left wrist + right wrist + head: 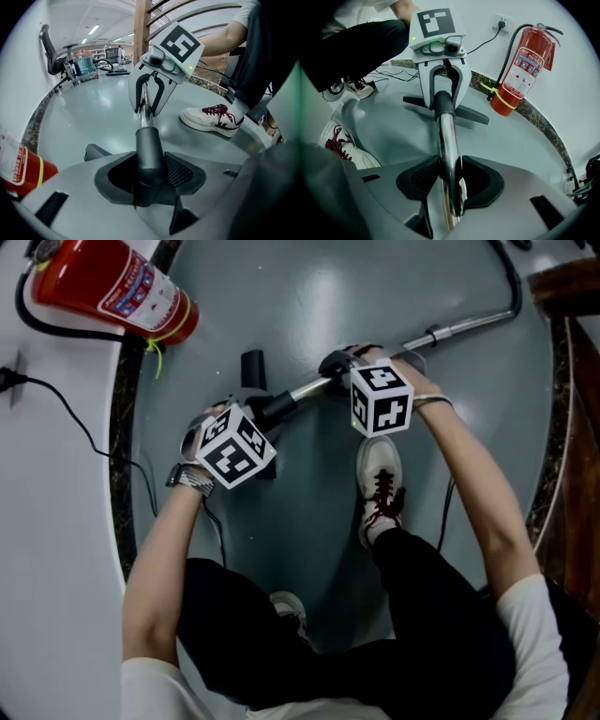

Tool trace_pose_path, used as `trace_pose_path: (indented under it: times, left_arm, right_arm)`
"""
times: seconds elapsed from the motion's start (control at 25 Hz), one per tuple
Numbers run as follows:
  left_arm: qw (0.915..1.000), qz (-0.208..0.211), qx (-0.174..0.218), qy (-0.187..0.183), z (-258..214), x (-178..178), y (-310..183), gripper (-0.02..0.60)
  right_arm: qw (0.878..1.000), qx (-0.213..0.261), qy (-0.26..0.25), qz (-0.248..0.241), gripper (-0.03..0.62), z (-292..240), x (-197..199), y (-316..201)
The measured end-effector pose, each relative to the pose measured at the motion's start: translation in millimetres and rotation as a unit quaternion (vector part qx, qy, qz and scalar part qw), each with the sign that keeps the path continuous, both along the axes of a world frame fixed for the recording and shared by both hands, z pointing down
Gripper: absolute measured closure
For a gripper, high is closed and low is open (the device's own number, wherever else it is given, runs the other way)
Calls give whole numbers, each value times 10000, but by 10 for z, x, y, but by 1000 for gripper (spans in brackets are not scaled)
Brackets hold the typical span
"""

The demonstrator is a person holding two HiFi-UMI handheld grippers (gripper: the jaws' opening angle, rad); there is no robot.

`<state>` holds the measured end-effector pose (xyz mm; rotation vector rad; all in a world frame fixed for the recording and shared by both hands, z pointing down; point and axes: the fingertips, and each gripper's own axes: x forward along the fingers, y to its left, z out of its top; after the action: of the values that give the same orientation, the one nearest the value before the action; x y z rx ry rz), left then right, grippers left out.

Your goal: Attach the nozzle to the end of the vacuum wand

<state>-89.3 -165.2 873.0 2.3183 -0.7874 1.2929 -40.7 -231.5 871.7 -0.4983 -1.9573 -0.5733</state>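
Observation:
The chrome vacuum wand (450, 331) slants across the grey floor, and its lower end sits inside the dark neck of the nozzle (278, 407). My left gripper (255, 423) is shut on that dark neck (149, 150), the pads pressing both sides. The right gripper (349, 371) is shut on the chrome wand (449, 154) just above the joint. Seen from the right gripper view, the tube enters the nozzle's black collar (444, 104), with the nozzle's flat floor head (465, 114) behind it. The left gripper view shows the right gripper (151, 93) around the tube.
A red fire extinguisher (112, 287) stands by the white wall at the upper left. A black cable (70, 413) runs along the floor edge. The person's white and red shoe (380, 484) rests just below the wand. A wooden post (140, 28) stands further off.

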Motion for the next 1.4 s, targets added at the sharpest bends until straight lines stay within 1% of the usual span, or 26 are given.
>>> trace_pose_path:
  times: [0.16,0.28,0.36,0.44,0.52,0.68,0.88,0.96,1.04,1.2,1.4]
  left_arm:
    - [9985,158,273,-441,-16,-29,-23,391]
    - [9961,266,383,-745,-14,-23,-32,391]
    - [9949,267,407,-880,-13,-27,-37,391]
    - [9944,248,411,-939,-20,-33,-40,391]
    - [9950,243,378,-894,-33,-32,-37,391]
    - [9979,173,186,-592,-67,-22,-33,391]
    - [9998,-117,-137,-111,-88,5,-23,391]
    - [9996,-204,-185,-4,-104,7,-42,391]
    - [9996,-197,-182,-81,-88,1,-44,391]
    - [9993,-15,-112,-363,14,0,-22,391]
    - [9987,2,-184,-484,130,-25,-21,391]
  right_arm:
    - [10000,22,-6,-11,428,-17,-17,-3]
    - [10000,28,-10,9,428,-11,-5,2]
    - [10000,32,-18,15,428,-10,-6,2]
    - [10000,39,-27,8,428,-20,-12,0]
    - [10000,40,-38,-1,428,-32,-13,3]
    - [9999,50,-96,18,428,-45,-11,8]
    - [9999,57,-137,-14,428,-43,-4,24]
    - [9999,64,-140,-28,428,-37,-3,24]
    - [9999,81,-124,-44,428,-25,-3,21]
    - [9999,87,-101,-56,430,27,-14,30]
    - [9999,68,-57,-73,433,114,-36,45]
